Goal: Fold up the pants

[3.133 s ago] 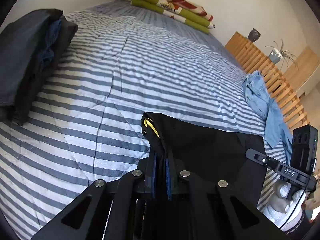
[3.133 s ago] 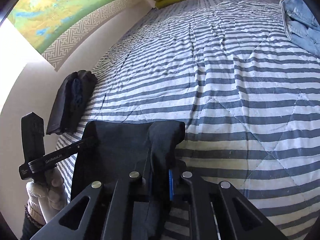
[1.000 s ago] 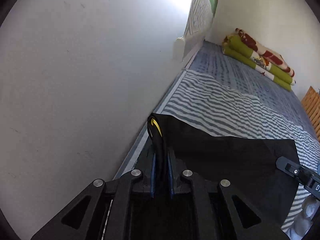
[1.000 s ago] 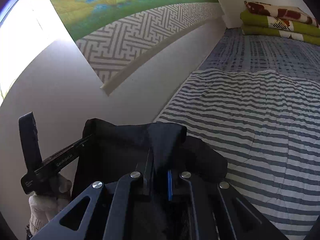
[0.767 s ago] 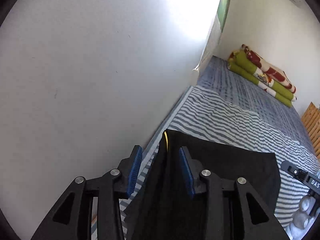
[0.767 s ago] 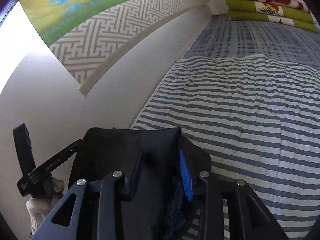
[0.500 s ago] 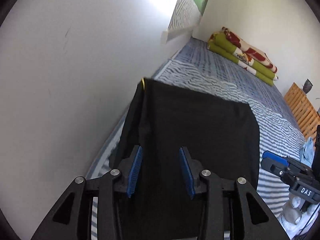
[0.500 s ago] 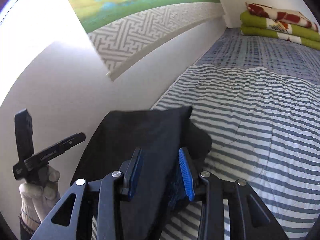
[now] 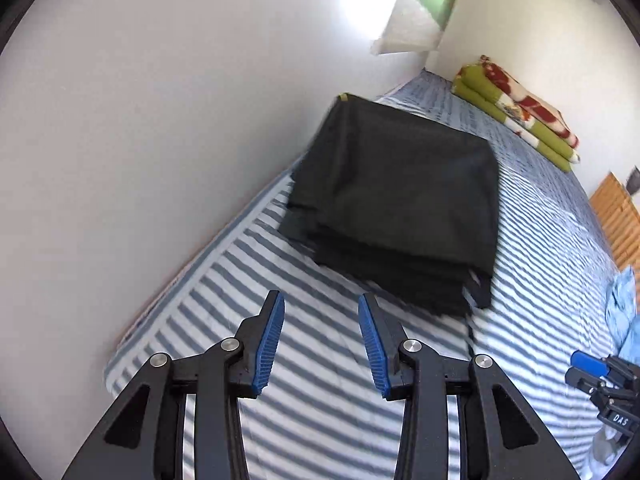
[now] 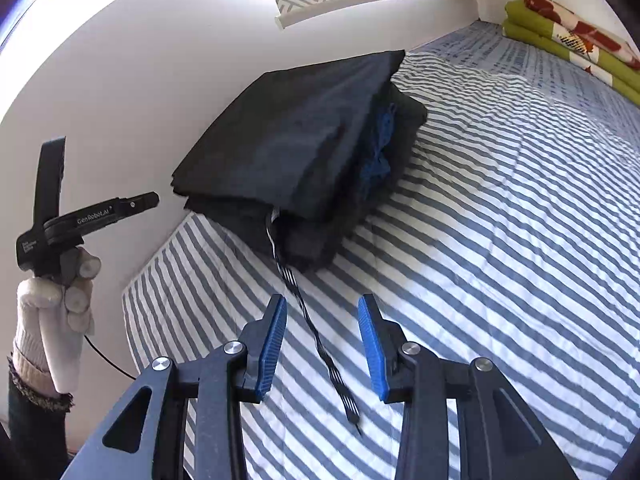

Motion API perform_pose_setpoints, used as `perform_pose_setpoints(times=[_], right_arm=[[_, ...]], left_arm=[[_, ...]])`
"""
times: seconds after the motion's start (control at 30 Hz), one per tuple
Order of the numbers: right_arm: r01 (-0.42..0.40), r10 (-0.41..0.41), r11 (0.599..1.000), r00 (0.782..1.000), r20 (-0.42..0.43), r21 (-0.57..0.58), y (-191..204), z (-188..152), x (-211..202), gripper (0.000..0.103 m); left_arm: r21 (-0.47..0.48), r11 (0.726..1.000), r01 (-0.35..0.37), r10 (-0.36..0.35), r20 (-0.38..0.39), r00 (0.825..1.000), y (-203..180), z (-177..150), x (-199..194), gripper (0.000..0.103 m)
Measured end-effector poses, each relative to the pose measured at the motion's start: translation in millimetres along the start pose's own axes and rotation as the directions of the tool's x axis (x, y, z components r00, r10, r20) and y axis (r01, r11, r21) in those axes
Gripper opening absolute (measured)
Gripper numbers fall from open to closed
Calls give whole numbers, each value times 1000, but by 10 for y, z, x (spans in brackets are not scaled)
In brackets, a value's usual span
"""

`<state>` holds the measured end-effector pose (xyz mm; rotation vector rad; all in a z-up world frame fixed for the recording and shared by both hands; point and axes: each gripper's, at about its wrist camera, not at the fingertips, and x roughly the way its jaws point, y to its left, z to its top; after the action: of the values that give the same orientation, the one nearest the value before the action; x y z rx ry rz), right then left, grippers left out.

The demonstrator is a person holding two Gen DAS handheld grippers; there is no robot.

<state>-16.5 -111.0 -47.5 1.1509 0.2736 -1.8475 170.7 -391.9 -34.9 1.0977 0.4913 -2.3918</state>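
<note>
The folded black pants (image 9: 404,184) (image 10: 304,140) lie on top of a stack of dark folded clothes against the white wall, on the striped bed. A black-and-white drawstring (image 10: 312,332) trails from the stack toward me across the cover. My left gripper (image 9: 321,320) is open and empty, a short way back from the stack. My right gripper (image 10: 322,320) is also open and empty, its blue pads on either side of the drawstring without touching it. A white-gloved hand (image 10: 60,308) holds the left gripper in the right wrist view.
The blue-and-white striped bedcover (image 10: 500,220) stretches to the right. A green and red folded blanket (image 9: 520,116) lies at the far end. Light blue jeans (image 9: 624,320) sit at the right edge by a wooden slatted frame (image 9: 616,216). The white wall (image 9: 160,120) borders the bed on the left.
Both grippers carried the folded black pants to the stack by the wall, opened and let go. Both have since pulled back, leaving the pants on the stack.
</note>
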Motion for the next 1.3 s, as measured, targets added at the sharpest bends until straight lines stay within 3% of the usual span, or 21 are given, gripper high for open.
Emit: perform_pose_setpoints(times=[0.17, 0.23, 0.3, 0.43, 0.57, 0.7, 0.73, 0.8, 0.9, 1.1, 1.3], right_arm=[[40, -41, 999, 999, 34, 25, -112, -616, -679, 34], [55, -58, 998, 997, 53, 43, -155, -845, -946, 34], [86, -90, 995, 993, 81, 46, -215, -1061, -1212, 34], [189, -193, 981, 968, 162, 39, -266, -1407, -1753, 35], [238, -248, 969, 941, 231, 73, -332, -1672, -2198, 42], [285, -300, 954, 910, 287, 94, -341, -1924, -2500, 50], [293, -309, 951, 903, 299, 98, -337, -1990, -2559, 51], [300, -320, 947, 891, 321, 112, -333, -2120, -2656, 64], [302, -335, 942, 874, 352, 145, -339, -2329, -2753, 74], [336, -392, 917, 860, 328, 216, -365, -2747, -2721, 79], [354, -410, 906, 871, 271, 233, -409, -2933, -2556, 79]], left_arm=[[78, 996, 30, -34, 48, 998, -695, -537, -586, 44], [127, 991, 36, -44, 65, 997, -1148, -548, -727, 49], [173, 983, 54, -69, 83, 994, -1412, -765, -1022, 52], [223, 969, 107, -138, 128, 982, -1873, -1012, -1541, 57], [270, 957, 104, -154, 173, 973, -2270, -1152, -1941, 59], [238, 963, 128, -181, 216, 960, -2404, -1374, -2401, 76], [224, 965, 139, -188, 217, 958, -2440, -1467, -2440, 82], [206, 969, 134, -179, 219, 959, -2493, -1662, -2538, 84], [176, 978, 114, -150, 209, 966, -2523, -1989, -2562, 93], [198, 976, 88, -115, 129, 985, -2527, -2378, -2176, 96], [204, 975, 92, -115, 105, 988, -2521, -2438, -2036, 96]])
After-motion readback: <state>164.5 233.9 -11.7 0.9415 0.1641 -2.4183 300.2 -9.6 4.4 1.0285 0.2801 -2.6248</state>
